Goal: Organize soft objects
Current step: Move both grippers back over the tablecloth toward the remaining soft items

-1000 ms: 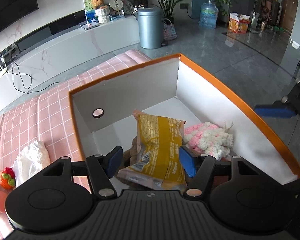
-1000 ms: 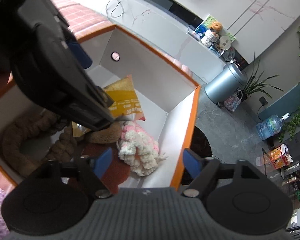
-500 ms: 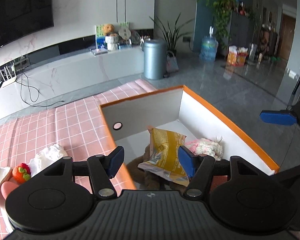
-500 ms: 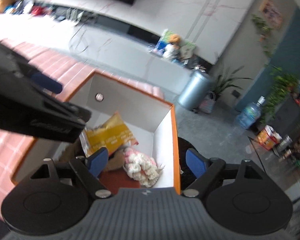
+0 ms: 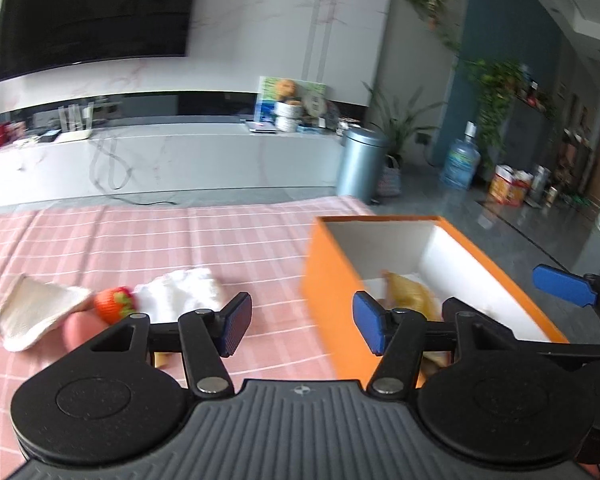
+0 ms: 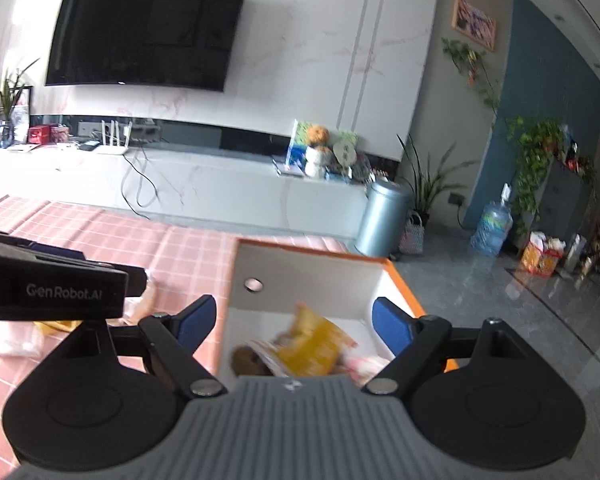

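Both grippers, left [image 5: 300, 326] and right [image 6: 294, 326], hover fingers wide, empty, above the orange box's rim [image 5: 496, 268].

We record the box [image 5: 328, 280] as orange outside and along its rim, white inside. The packet [image 6: 312, 344] in it is yellow with a white end; a brown soft item [image 6: 246, 358] lies left of the packet, a pink-and-white fuzzy one [image 6: 364, 364] right of it. The counter [image 5: 140, 240] left of the box carries a pink cloth checked with thin white lines. On it, further left of the box, we note a white crumpled cloth [image 5: 180, 290], a red strawberry toy with a green cap [image 5: 112, 304] and a beige triangular piece [image 5: 36, 314]. Left gripper [image 5: 298, 326] and right gripper [image 6: 292, 322]: black frames, blue pads, grey ribbed bodies.
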`<action>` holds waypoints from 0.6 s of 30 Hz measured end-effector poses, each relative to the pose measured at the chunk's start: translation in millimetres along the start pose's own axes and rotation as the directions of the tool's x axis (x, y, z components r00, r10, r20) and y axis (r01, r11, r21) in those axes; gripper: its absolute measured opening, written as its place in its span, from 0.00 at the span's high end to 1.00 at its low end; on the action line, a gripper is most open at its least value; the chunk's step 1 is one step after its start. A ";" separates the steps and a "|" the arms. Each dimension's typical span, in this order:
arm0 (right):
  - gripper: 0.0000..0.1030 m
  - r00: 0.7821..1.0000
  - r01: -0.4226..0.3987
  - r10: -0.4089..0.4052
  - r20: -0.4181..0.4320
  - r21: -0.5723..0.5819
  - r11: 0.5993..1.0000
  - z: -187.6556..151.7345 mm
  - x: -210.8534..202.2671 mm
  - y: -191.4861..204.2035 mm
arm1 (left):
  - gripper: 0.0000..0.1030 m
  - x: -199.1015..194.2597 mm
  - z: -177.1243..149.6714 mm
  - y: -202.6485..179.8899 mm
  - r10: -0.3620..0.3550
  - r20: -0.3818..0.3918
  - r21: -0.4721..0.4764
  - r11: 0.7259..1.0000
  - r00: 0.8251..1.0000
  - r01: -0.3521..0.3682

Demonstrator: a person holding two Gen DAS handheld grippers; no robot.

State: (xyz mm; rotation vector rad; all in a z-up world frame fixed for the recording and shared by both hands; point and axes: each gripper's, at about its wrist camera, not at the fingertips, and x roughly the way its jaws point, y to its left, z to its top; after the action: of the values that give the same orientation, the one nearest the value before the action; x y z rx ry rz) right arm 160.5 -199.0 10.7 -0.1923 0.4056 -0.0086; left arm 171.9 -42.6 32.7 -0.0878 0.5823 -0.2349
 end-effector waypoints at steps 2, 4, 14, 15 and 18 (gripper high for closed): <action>0.19 1.000 -0.027 0.027 0.009 -0.007 1.000 2.3 1.9 15.2 | 0.34 -3.4 -0.9 14.9 0.012 0.003 -0.024 1.000 1.000 -0.012; 0.19 0.999 -0.048 0.048 0.013 -0.006 0.999 3.3 4.7 28.4 | 0.35 -7.7 -4.0 31.1 0.029 0.008 -0.048 0.998 1.000 -0.029; 0.23 0.987 -0.156 0.157 0.021 -0.028 0.987 0.6 18.2 97.7 | 0.40 -18.5 -25.2 100.2 0.092 0.007 -0.108 0.990 0.996 -0.091; 0.24 0.986 -0.168 0.168 0.012 -0.027 0.985 0.3 21.6 102.2 | 0.41 -18.1 -27.1 105.7 0.099 0.002 -0.115 0.989 0.995 -0.098; 0.26 0.980 -0.199 0.198 -0.029 -0.029 0.980 -0.7 35.2 118.5 | 0.43 -18.2 -35.4 126.7 0.124 -0.018 -0.138 0.983 0.992 -0.125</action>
State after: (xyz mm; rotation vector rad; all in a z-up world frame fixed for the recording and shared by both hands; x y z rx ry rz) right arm 189.0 -84.4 -25.9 -0.1824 0.4495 0.1920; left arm 162.2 84.1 -5.8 -0.1840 0.6105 -0.0730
